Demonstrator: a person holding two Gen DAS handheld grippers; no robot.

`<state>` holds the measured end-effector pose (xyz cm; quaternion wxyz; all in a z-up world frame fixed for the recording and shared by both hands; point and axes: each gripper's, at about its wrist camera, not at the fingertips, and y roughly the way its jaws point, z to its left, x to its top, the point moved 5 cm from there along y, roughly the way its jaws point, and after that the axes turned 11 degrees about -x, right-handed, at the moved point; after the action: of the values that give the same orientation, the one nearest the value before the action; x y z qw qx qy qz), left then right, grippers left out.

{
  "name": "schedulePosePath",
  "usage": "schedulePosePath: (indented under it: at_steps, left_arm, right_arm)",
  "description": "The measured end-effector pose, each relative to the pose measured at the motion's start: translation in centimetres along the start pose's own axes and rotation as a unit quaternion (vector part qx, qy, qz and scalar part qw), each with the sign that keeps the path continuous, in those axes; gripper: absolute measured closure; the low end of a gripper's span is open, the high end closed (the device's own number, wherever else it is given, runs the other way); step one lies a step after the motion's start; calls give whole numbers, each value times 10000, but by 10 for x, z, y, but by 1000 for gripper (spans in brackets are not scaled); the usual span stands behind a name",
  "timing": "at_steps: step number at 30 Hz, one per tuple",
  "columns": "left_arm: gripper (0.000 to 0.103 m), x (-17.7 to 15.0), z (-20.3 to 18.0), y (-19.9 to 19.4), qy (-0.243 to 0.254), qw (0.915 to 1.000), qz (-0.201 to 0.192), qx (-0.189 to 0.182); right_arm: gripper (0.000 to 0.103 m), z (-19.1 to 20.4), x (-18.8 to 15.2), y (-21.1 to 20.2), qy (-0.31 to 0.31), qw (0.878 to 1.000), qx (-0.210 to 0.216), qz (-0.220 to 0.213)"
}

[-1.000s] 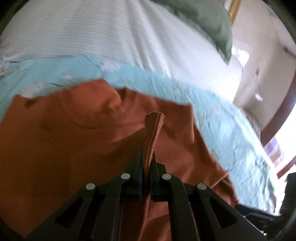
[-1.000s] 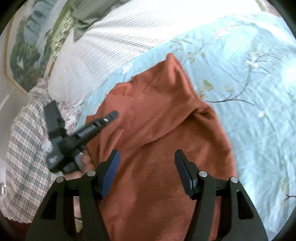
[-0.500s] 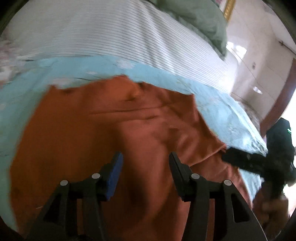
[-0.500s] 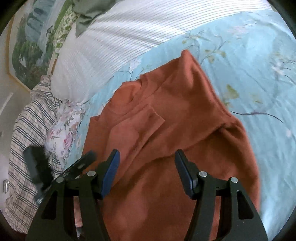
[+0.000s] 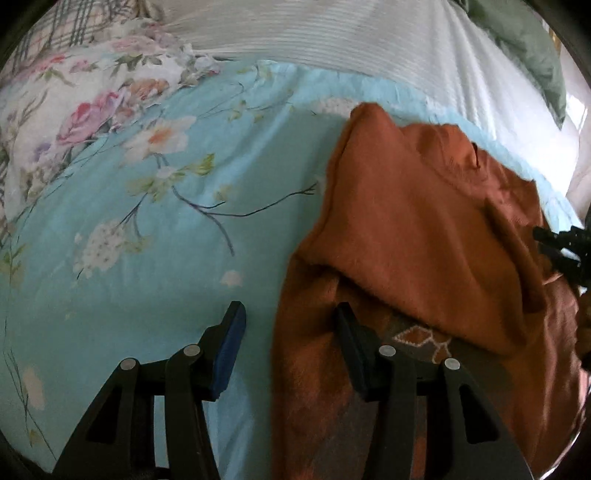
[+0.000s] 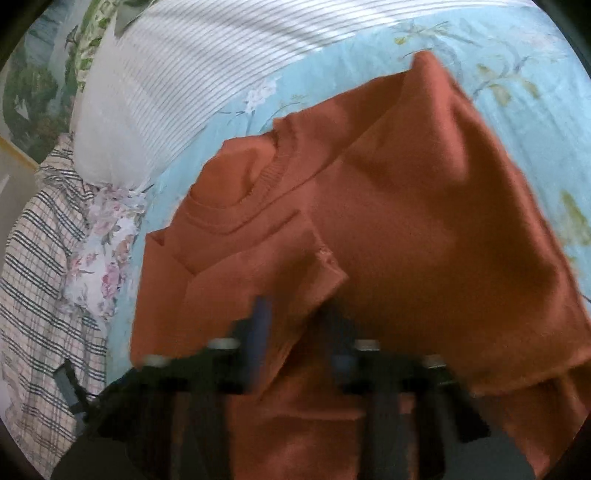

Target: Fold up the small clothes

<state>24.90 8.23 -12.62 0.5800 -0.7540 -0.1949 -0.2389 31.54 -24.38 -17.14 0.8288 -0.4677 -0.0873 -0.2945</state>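
A small rust-orange sweater (image 5: pixel 417 236) lies on the light-blue floral bedspread (image 5: pixel 147 229), with both sleeves folded in over its body. My left gripper (image 5: pixel 288 339) is open and empty, low over the sweater's left edge, one finger over the bedspread and one over the fabric. In the right wrist view the sweater (image 6: pixel 424 206) fills the middle, its ribbed collar (image 6: pixel 273 173) toward the pillows. My right gripper (image 6: pixel 295 332) is blurred by motion, open, just above the folded sleeve cuff (image 6: pixel 325 266). Its tip also shows at the right edge of the left wrist view (image 5: pixel 561 243).
A white striped pillow (image 5: pixel 332 33) and a green cloth (image 5: pixel 524 40) lie beyond the sweater. A floral pillow (image 5: pixel 74 96) and a plaid cloth (image 6: pixel 33 280) lie to the left. Bedspread stretches left of the sweater.
My left gripper let go of the sleeve cuff, opened, and swung left to the sweater's left edge. My right gripper moved down and forward toward the folded sleeve.
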Motion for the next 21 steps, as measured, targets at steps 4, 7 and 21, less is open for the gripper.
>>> schedulePosePath:
  at_steps: [4, 7, 21]
  left_arm:
    - [56, 15, -9, 15, 48, 9998, -59, 159]
    - [63, 27, -2, 17, -313, 9983, -227, 429]
    - [62, 21, 10, 6, -1314, 9875, -726, 487]
  right_arm:
    - [96, 19, 17, -22, -133, 9989, 219, -398]
    - [96, 26, 31, -72, -187, 9931, 421, -1078]
    - [94, -78, -40, -73, 300, 9972, -535, -426]
